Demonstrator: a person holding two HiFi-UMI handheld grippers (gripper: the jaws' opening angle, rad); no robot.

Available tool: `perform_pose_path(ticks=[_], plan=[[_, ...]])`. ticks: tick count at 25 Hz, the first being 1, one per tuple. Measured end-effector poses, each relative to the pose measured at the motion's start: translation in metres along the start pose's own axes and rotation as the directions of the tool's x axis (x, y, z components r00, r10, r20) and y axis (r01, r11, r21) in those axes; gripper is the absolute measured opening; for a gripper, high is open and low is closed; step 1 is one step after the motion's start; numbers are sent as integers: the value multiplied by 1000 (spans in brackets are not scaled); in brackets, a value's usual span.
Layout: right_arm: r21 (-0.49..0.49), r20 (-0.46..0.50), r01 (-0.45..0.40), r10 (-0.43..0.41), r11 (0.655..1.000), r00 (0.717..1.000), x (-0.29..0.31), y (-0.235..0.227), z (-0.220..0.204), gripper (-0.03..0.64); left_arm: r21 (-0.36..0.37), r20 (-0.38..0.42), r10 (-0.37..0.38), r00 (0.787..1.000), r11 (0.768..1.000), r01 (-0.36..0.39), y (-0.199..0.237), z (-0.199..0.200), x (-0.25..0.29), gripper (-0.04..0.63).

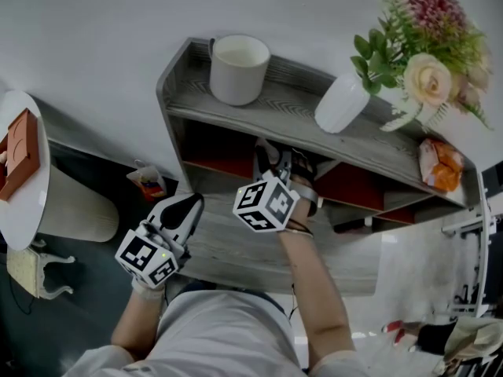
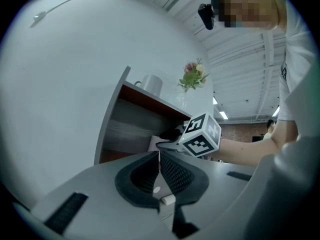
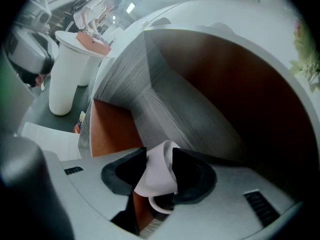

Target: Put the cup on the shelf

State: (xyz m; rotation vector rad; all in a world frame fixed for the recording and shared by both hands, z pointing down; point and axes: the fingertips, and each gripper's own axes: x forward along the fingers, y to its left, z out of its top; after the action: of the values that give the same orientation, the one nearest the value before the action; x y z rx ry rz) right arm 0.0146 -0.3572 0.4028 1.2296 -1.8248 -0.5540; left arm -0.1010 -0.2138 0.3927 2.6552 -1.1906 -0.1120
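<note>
Right gripper (image 3: 159, 156) jaws stand spread; the cup (image 3: 156, 176) sits between them, handle toward the jaw roots, inside a shelf (image 3: 190, 109) compartment; judged exit: straight back along the jaws; left gripper (image 2: 159, 156) jaws pressed together, empty, outside the shelf.

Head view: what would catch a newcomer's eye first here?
The right gripper reaches into the grey shelf's middle compartment, with a white cup between its jaws. On the shelf's top stand a big white mug at the left and pink-and-cream flowers at the right. The left gripper hangs at the lower left, shut and empty.
</note>
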Motion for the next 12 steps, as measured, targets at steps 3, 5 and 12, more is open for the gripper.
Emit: perform_pose_path(ticks=[3,5,12], plan=[[16,33,29,-29,999,999,-9,-5,5,156,2,-1,-2,1000,1000,2,-2,0,-2,18],[41,57,28,-30,999,998,-16,-5,9,156,3,-1,-6,1000,1000,6,-4,0,-2,18],[242,172,-9,-34,970,985,-60,-12,7,98,9,-11,-52,999,999,52,-24,-2,11,18]])
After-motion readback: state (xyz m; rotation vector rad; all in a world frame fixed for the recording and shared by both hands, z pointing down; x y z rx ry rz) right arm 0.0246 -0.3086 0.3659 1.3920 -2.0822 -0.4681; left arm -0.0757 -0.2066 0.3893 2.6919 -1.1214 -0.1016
